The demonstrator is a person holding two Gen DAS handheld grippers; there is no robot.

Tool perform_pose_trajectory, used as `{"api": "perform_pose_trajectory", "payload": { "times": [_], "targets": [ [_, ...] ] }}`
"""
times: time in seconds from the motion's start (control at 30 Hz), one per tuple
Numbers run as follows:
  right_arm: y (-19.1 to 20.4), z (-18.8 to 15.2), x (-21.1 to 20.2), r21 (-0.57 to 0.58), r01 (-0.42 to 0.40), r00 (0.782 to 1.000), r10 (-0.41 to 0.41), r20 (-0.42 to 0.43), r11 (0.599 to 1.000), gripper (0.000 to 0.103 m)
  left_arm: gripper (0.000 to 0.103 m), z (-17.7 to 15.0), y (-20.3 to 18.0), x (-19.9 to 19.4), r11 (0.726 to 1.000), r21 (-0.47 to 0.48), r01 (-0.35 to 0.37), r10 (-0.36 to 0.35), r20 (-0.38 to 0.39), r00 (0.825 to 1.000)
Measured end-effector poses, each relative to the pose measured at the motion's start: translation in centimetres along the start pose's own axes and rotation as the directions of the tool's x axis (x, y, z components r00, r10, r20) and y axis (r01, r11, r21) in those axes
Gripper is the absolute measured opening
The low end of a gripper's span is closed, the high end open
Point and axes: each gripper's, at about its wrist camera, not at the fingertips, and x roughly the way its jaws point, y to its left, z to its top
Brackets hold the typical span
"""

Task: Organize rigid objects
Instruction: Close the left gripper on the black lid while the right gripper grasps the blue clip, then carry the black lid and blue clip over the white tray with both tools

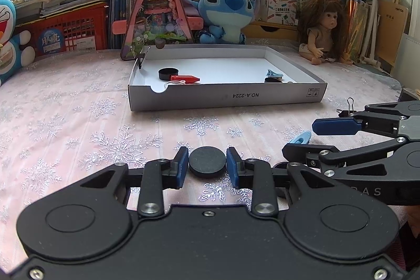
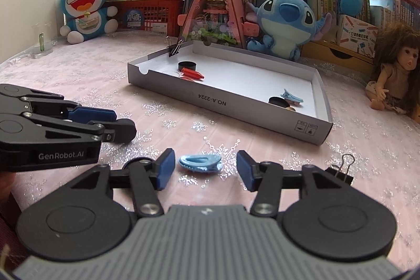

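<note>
My left gripper [image 1: 207,164] has its blue pads against both sides of a black round disc [image 1: 207,161] that lies on the pink snowflake cloth. My right gripper [image 2: 205,169] is open, its pads on either side of a light blue hair clip [image 2: 200,163] on the cloth, not touching it. The clip also shows in the left wrist view [image 1: 300,139]. A black binder clip [image 2: 342,171] lies just right of the right gripper. A white shallow box [image 1: 225,96] holds a black disc [image 1: 168,73], a red crayon-shaped piece [image 1: 183,78], a blue clip [image 1: 274,74] and another black disc [image 1: 273,80].
Behind the box stand a pink triangular toy house [image 1: 157,9], a Stitch plush [image 1: 225,12], a doll [image 1: 325,30], a Doraemon plush [image 2: 84,7], red crates and rows of books. A binder clip [image 2: 174,47] is clamped on the box's far corner.
</note>
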Motion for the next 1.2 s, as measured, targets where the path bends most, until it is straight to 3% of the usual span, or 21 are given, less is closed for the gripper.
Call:
{"api": "perform_pose_trajectory", "payload": {
  "times": [0.67,0.73,0.87,1.2],
  "targets": [
    [0.65,-0.06,0.6,-0.016,0.03,0.999,-0.031,-0.01,0.999,0.067,0.03,0.03,0.13,-0.06,1.0,-0.012,-0.007,0.007,0.003,1.0],
    [0.69,-0.07,0.63,-0.015,0.026,1.0,-0.026,-0.012,1.0,0.063,0.03,0.04,0.12,-0.06,1.0,-0.012,-0.006,0.007,0.003,1.0],
    [0.57,-0.11,0.71,0.009,0.005,1.0,-0.005,-0.024,1.0,0.045,0.03,0.1,0.04,-0.05,1.0,-0.011,-0.006,0.006,0.003,1.0],
    [-0.14,0.44,0.2,0.054,0.009,1.0,-0.009,-0.002,0.999,0.045,0.029,0.77,0.13,-0.13,1.0,-0.019,-0.008,0.008,0.007,1.0]
  ]
}}
